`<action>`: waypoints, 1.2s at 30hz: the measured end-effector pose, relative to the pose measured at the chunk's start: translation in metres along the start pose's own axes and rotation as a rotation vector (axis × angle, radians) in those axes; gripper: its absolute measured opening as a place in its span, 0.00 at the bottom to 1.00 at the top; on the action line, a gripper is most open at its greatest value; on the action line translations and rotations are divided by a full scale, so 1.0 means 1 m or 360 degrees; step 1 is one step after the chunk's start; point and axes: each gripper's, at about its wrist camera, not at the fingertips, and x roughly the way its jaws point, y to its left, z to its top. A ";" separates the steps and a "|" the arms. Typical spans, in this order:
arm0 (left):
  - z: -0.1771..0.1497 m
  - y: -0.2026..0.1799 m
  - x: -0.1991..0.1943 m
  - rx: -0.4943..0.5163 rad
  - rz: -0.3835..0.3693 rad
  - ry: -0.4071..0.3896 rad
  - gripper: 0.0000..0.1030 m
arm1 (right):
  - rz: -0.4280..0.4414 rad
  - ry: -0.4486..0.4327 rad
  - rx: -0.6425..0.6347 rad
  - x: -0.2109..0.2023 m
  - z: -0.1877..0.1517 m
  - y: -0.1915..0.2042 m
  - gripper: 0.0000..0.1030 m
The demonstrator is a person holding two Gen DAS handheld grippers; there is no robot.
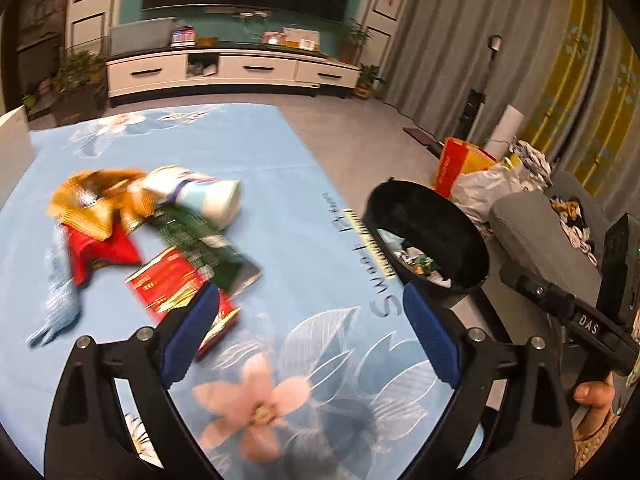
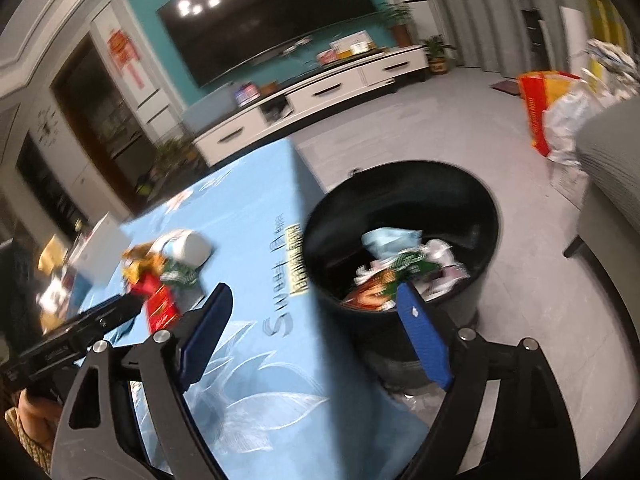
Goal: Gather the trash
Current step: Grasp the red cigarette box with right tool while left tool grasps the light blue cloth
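A pile of trash lies on the blue flowered tablecloth (image 1: 280,184): a gold wrapper (image 1: 92,200), a white and blue roll (image 1: 204,196), a green packet (image 1: 200,240), a red wrapper (image 1: 100,252) and a red box (image 1: 172,284). My left gripper (image 1: 310,308) is open and empty, just right of the red box. A black trash bin (image 2: 400,248) stands on the floor beside the table, with wrappers inside. My right gripper (image 2: 316,304) is open and empty above the bin's near rim. The pile also shows in the right wrist view (image 2: 160,268).
A white box (image 2: 100,252) stands at the table's far left. Bags of clutter (image 1: 480,176) and a grey sofa (image 1: 536,232) lie right of the bin. A white TV cabinet (image 1: 232,68) lines the far wall.
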 end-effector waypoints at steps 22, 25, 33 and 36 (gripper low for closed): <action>-0.077 0.156 -0.072 -0.0369 0.0371 0.0022 0.97 | 0.0246 0.0410 -0.0685 0.076 -0.063 0.163 0.97; -0.078 0.166 -0.072 -0.0392 0.0380 0.0014 0.97 | 0.0259 0.0422 -0.0730 0.090 -0.065 0.174 0.97; -0.072 0.186 -0.060 -0.0396 0.0367 0.0021 0.97 | 0.0221 0.0470 -0.0784 0.130 -0.063 0.192 0.97; -0.064 0.192 -0.048 -0.0372 0.0370 0.0034 0.97 | 0.0222 0.0475 -0.0788 0.139 -0.061 0.194 0.97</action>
